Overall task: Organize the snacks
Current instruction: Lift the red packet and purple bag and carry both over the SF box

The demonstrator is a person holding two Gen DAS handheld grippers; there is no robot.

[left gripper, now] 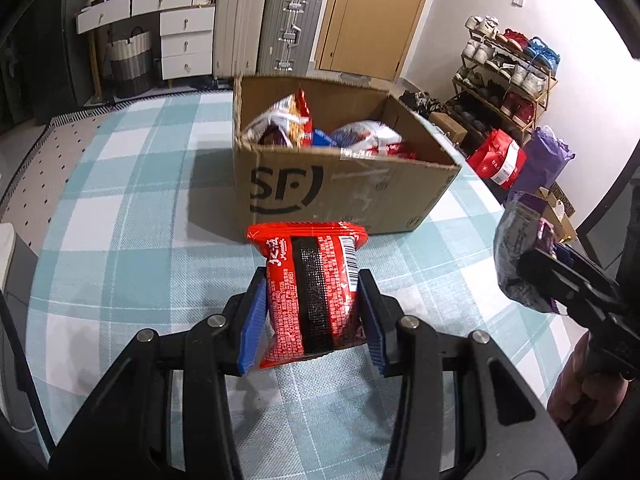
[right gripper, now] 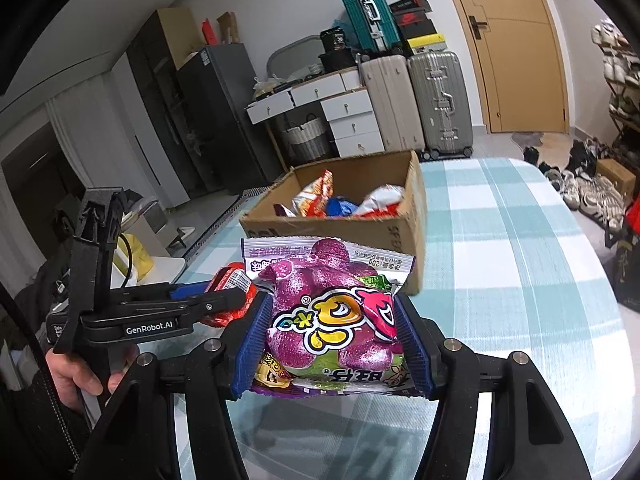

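We note several snack bags already in the open brown cardboard box [left gripper: 340, 184] on the checked tablecloth [left gripper: 132, 216]. Left gripper [left gripper: 314, 312] clamps a red-and-black packet [left gripper: 316, 292]; right gripper [right gripper: 332, 340] clamps a purple candy bag [right gripper: 332, 320]. Both remain short of the box, undelivered.

red packet [left gripper: 316, 292]: glossy plastic | purple packet [right gripper: 332, 320]: shiny foil | box [left gripper: 360, 196]: matt cardboard | tablecloth [left gripper: 120, 220]: woven cloth

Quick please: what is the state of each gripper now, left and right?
Left gripper: closed on the red snack packet.
Right gripper: closed on the purple candy bag.
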